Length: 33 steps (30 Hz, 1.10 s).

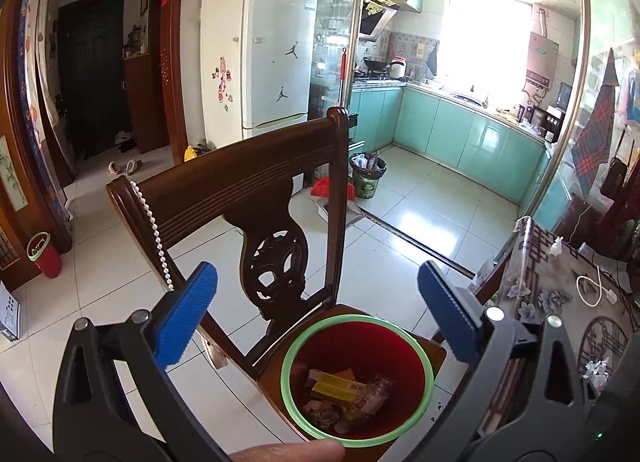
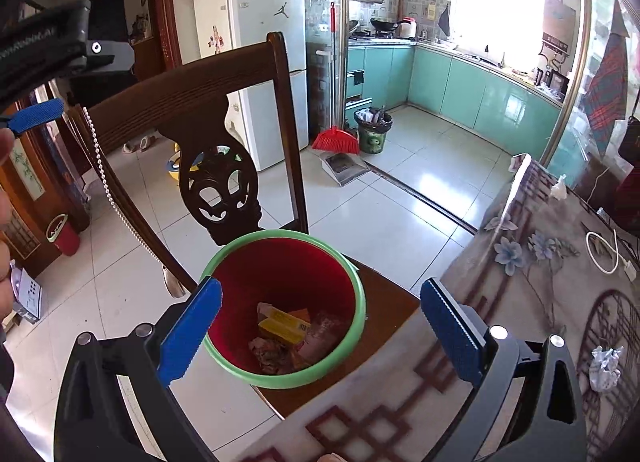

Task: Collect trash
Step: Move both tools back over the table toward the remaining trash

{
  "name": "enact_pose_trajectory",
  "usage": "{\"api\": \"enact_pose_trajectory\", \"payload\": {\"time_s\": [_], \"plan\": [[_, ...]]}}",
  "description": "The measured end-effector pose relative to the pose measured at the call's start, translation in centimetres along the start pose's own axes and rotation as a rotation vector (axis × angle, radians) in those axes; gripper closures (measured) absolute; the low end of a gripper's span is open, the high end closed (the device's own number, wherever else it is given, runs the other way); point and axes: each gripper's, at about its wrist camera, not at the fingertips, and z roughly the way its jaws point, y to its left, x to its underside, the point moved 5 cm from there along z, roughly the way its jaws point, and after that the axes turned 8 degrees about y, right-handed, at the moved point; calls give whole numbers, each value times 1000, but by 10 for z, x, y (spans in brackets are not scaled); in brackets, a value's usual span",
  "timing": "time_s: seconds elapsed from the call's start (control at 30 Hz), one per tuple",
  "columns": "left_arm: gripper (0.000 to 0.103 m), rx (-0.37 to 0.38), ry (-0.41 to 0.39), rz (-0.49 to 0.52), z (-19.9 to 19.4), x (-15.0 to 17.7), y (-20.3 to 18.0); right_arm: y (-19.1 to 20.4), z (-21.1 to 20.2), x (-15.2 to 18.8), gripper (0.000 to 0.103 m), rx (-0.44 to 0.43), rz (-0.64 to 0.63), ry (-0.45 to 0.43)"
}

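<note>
1. A small red cup point(image 2: 63, 236) with a green rim stands on the floor far to the left, by the wooden wall.
2. A string of white beads point(image 1: 154, 230) hangs over the left post of the dark wooden chair point(image 1: 256, 174).
3. The left gripper point(image 1: 318, 302) has its two blue fingers point(image 1: 188, 314) spread wide apart. It holds nothing. It hangs above the chair seat.
4. A red bin point(image 1: 356, 378) with a green rim sits on the chair seat, close to the carved chair back. It is the trash bin.
5. Inside the bin lie a yellow box point(image 1: 338, 388), a clear plastic bottle point(image 1: 374, 396) and some crumpled scraps. They all rest on the bottom.
6. The right gripper point(image 2: 320, 324) has its blue fingers point(image 2: 452, 328) spread wide too. It holds nothing. It hangs over the near edge of the bin and the table edge.
7. The table point(image 2: 520, 286) stands just right of the chair. It has a flower cloth on it.
8. A crumpled white paper ball point(image 2: 605, 367) lies near the right edge of the table.
9. A white cable point(image 2: 604, 252) lies coiled farther back on the table, and a small white paper wad point(image 2: 559, 189) sits near the far edge.
10. A broom point(image 2: 335, 140) and a dark bin point(image 2: 373, 130) stand on the kitchen floor beyond.
</note>
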Motion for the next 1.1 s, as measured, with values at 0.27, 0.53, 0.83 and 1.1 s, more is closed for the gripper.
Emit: {"api": "enact_pose_trajectory", "payload": {"time_s": [0.27, 0.53, 0.83, 1.1], "plan": [[4, 86, -18, 125, -25, 16, -70, -57, -75, 42, 7, 56, 84, -57], [4, 235, 39, 215, -49, 60, -139, -128, -148, 123, 6, 129, 188, -80], [4, 388, 114, 385, -82, 138, -235, -217, -207, 228, 6, 286, 272, -44], [4, 490, 247, 547, -94, 228, -301, -273, -237, 311, 6, 356, 383, -28]]}}
